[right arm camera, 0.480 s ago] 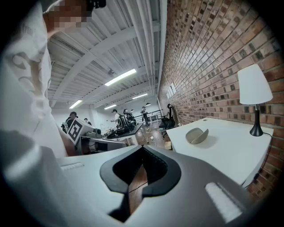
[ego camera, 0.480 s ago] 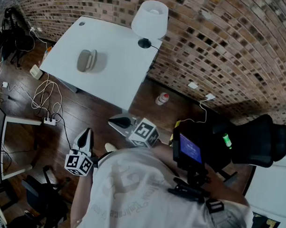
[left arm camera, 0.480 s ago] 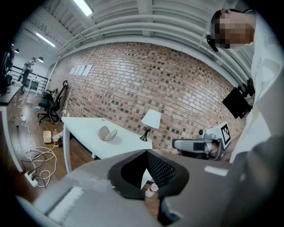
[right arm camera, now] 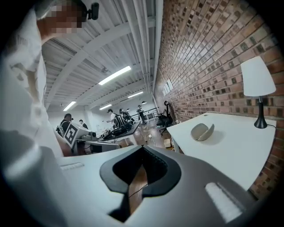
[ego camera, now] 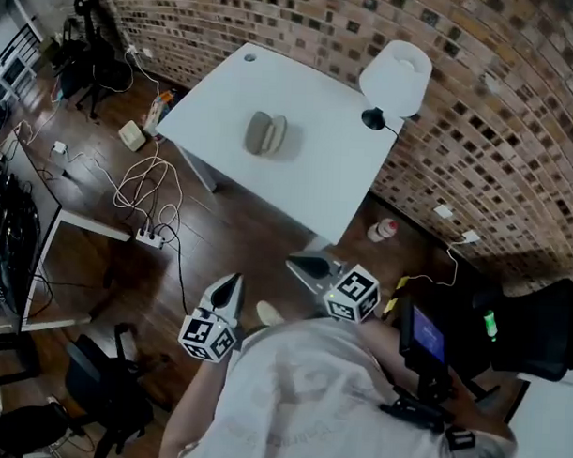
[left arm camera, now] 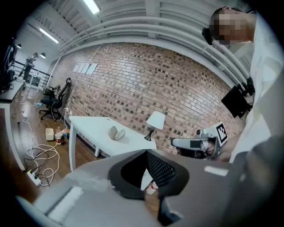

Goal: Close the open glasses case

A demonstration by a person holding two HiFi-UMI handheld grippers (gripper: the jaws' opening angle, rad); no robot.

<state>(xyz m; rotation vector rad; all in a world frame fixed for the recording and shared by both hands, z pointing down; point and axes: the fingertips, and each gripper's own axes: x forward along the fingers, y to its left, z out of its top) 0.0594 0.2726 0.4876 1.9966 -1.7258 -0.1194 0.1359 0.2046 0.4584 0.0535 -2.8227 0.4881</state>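
Observation:
The open glasses case (ego camera: 266,134) is a grey clamshell lying on the white table (ego camera: 316,177), far from both grippers. It also shows small in the left gripper view (left arm camera: 116,132) and in the right gripper view (right arm camera: 202,131). My left gripper (ego camera: 230,289) is held close to my body over the wooden floor, shut and empty, its tips (left arm camera: 147,151) meeting. My right gripper (ego camera: 309,265) hangs beside it near the table's near corner, also shut with nothing in it (right arm camera: 142,147).
A white lamp (ego camera: 395,79) stands at the table's far right edge by the brick wall. Cables and a power strip (ego camera: 150,235) lie on the floor to the left, and a small bottle (ego camera: 387,230) to the right. A black chair (ego camera: 546,326) is at far right.
The head view has swung, so the table and case now sit nearer its centre. Both grippers appear further right in the picture, still shut and low by the body.

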